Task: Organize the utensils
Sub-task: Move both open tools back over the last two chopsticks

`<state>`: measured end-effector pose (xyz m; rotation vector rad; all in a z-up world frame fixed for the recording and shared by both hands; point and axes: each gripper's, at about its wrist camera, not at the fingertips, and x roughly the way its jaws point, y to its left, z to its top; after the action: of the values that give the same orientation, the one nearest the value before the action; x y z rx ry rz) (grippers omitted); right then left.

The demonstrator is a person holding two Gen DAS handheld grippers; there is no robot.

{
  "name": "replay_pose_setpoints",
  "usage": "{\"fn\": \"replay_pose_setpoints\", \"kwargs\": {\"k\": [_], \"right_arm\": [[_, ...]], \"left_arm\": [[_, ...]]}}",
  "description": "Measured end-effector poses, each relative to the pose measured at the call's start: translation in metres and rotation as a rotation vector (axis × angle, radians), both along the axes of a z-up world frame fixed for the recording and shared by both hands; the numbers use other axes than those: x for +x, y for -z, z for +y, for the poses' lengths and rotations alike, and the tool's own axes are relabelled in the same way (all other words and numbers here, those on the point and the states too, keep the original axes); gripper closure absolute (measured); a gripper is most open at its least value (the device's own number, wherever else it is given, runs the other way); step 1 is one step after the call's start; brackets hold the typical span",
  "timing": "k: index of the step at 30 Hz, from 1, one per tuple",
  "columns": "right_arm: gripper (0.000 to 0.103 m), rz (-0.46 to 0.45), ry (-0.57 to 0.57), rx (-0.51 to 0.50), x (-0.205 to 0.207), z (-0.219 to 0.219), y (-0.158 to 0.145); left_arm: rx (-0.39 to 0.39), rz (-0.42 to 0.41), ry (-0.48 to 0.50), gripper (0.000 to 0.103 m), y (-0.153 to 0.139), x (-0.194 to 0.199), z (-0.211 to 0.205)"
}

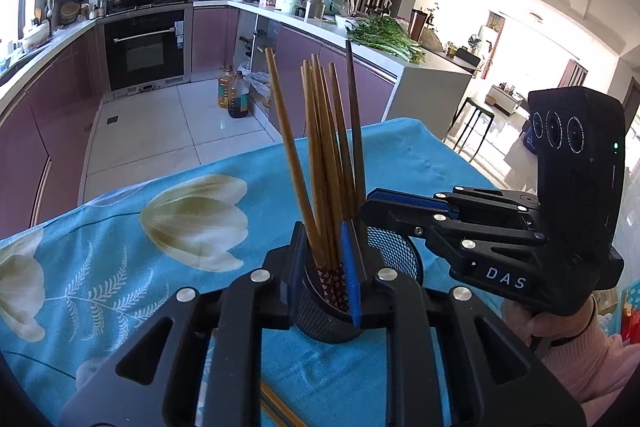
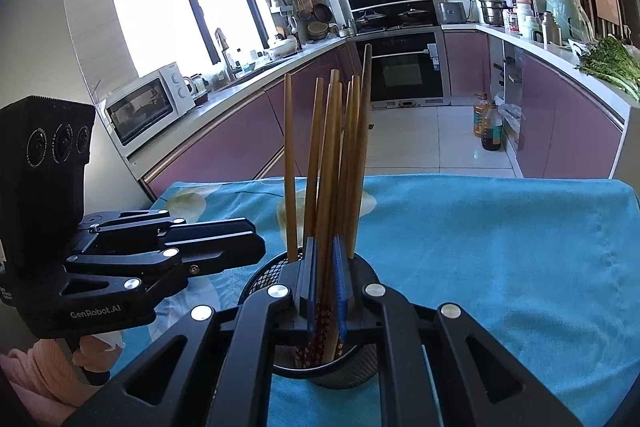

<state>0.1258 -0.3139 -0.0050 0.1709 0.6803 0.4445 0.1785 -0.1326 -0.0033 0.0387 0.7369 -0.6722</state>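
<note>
- One mesh holder [image 1: 396,251] on the table.
- About eight chopsticks [image 1: 320,163] upright in it; they overlap, so the exact count is unclear.
- One of those is dark [image 1: 355,131], the rest tan.
- Two more chopsticks [image 1: 276,407] flat on the cloth.
- Two grippers: left [image 1: 326,287], right [image 2: 324,287].
- Two oil bottles [image 1: 234,95] on the floor.
- Two lidded pans [image 2: 386,15] on the stove.
- One microwave [image 2: 144,107], one oven [image 1: 146,47].
- One bunch of greens [image 1: 384,37] on the counter.

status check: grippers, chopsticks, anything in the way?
Left gripper open around the chopsticks, over the mesh holder. Right gripper closing on same bundle. Loose chopsticks on tablecloth.
</note>
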Motion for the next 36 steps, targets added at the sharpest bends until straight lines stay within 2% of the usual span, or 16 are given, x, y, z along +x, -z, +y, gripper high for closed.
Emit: {"fn": "replay_pose_setpoints", "kwargs": {"k": [3, 4, 8, 14, 16, 20, 26, 36], "right_arm": [[0.095, -0.009, -0.004, 0.007, -0.007, -0.001, -0.001], [0.094, -0.014, -0.004, 0.007, -0.009, -0.002, -0.002], [0.083, -0.049, -0.026, 0.005, -0.026, -0.002, -0.008], [0.068, -0.068, -0.122, 0.005, -0.058, 0.009, -0.006], [0.063, -0.047, -0.160, -0.006, -0.066, 0.018, 0.001], [0.062, 0.025, -0.222, -0.040, -0.073, 0.045, 0.027], [0.062, 0.134, -0.256, -0.078, -0.072, 0.081, 0.066], [0.063, 0.186, -0.252, -0.132, -0.069, 0.101, 0.085]], "left_arm": [[-0.010, -0.014, -0.011, 0.078, -0.001, -0.008, 0.008], [-0.023, -0.018, -0.011, 0.071, -0.001, -0.012, 0.012], [-0.056, -0.042, -0.019, 0.064, -0.004, -0.029, 0.028], [-0.017, -0.079, -0.112, 0.050, 0.006, -0.051, 0.059], [-0.002, -0.059, -0.145, 0.049, 0.016, -0.055, 0.072], [0.053, -0.009, -0.201, 0.049, 0.040, -0.058, 0.089], [0.078, 0.066, -0.254, 0.049, 0.075, -0.062, 0.107], [0.109, 0.099, -0.254, 0.049, 0.096, -0.068, 0.104]]}}
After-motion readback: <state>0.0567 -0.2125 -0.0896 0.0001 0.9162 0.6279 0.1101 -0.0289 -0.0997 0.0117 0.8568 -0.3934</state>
